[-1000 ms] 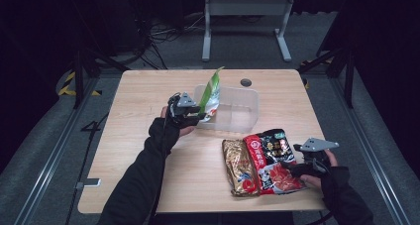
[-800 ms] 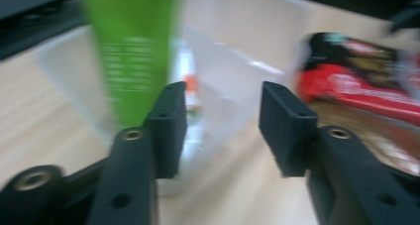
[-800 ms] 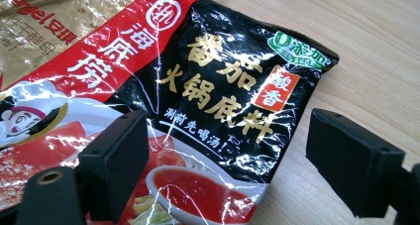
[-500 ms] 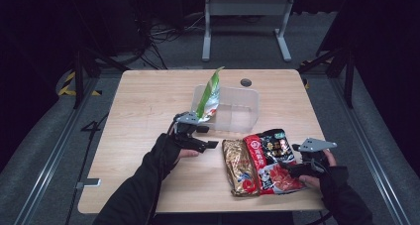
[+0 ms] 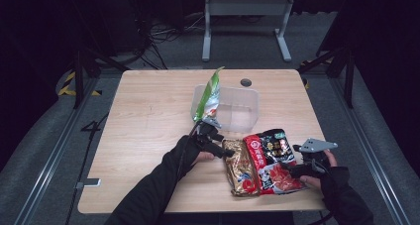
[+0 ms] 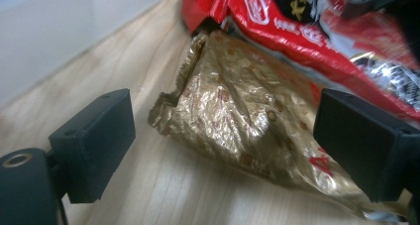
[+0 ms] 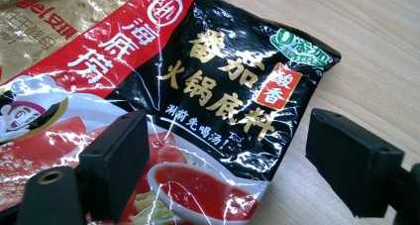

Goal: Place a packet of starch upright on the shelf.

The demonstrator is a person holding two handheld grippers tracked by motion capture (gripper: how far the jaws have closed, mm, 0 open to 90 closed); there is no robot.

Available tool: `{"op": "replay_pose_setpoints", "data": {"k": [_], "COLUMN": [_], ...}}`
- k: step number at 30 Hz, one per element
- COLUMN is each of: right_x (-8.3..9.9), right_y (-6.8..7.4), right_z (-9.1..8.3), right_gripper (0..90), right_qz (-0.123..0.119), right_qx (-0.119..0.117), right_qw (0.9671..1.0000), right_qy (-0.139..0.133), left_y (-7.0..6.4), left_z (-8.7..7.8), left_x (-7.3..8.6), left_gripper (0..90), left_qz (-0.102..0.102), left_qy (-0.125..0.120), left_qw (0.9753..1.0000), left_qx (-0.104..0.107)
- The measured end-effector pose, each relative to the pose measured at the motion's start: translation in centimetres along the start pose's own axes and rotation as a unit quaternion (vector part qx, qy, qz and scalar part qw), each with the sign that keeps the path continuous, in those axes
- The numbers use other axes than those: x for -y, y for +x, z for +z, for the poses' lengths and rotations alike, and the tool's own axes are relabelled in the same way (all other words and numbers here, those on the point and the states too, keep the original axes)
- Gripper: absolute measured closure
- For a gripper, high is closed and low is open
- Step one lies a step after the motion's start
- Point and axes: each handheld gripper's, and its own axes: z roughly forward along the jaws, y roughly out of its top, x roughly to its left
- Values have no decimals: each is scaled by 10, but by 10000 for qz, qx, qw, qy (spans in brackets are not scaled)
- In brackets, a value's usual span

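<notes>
Light wooden table (image 5: 148,136) with all items on its right half. Clear plastic tub (image 5: 237,108) toward the far edge, right of centre. Green-and-white snack bag (image 5: 209,93) stands upright at the tub's left end, leaning on its wall. Small dark round hole (image 5: 245,82) in the tabletop just behind the tub. Crinkled gold foil packet (image 5: 241,168) lies flat near the front edge, before the tub. Red-and-black sauce pouch (image 5: 270,158) lies just right of it, edges touching or overlapping. Left gripper (image 5: 220,150) at the gold packet's far-left corner, jaws either side of it. Right gripper (image 5: 297,169) at the pouch's right edge.
</notes>
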Motion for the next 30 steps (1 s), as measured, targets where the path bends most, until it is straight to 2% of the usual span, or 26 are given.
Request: {"op": "replay_pose_setpoints", "data": {"k": [5, 7, 10, 12, 14, 15, 18, 19, 22, 23, 24, 26, 27, 30], "right_x": [0, 0, 0, 0, -1, -1, -1, -1, -1, -1, -1, -1, -1, -2], "right_y": [0, 1, 0, 1, 1, 1, 1, 1, 0, 0, 0, 0, 0, 0], "right_z": [0, 1, 1, 0, 0, 0, 0, 0, -1, -1, -1, -2, -2, -3], "right_gripper": [176, 176, 176, 176, 176, 176, 176, 176, 176, 176, 176, 176, 176, 176], "right_qz": [4, -12, 13, -13, -16, -16, -21, -21, -3, 1, 1, -11, -6, -4], "right_qx": [-17, -30, -22, -28, -28, -32, -32, -33, -25, -29, -29, -22, -18, -16], "right_qw": [10000, 10000, 10000, 10000, 10000, 10000, 10000, 10000, 10000, 10000, 10000, 10000, 10000, 10000], "right_qy": [-4, -1, -6, -16, -16, -18, -12, -18, -44, -52, -52, -51, -51, -72], "left_y": [-2, -3, -1, -1, -1, 0, -1, -2, -6, -6, -9, -17, -23, -35], "left_z": [6, 6, 5, 3, 0, -2, -6, -9, -23, -23, -30, -45, -54, -74], "left_x": [-3, -3, -1, 1, 1, 2, 5, 4, 2, 2, 2, -2, -5, -11], "left_gripper": [152, 267, 466, 604, 721, 783, 838, 845, 859, 862, 862, 870, 874, 878], "left_qz": [-14, -66, -234, -304, -268, -327, -287, -337, -299, -299, -310, -185, -83, 109], "left_qy": [-5, 12, 57, -2, -40, -112, -219, -312, -646, -646, -816, -1109, -1293, -1673], "left_qw": [10000, 10000, 9995, 9991, 9994, 9991, 9992, 9989, 9974, 9974, 9961, 9934, 9908, 9842], "left_qx": [-14, -7, 221, 292, 225, 241, 144, 132, -56, -56, -84, -245, -388, -564]}}
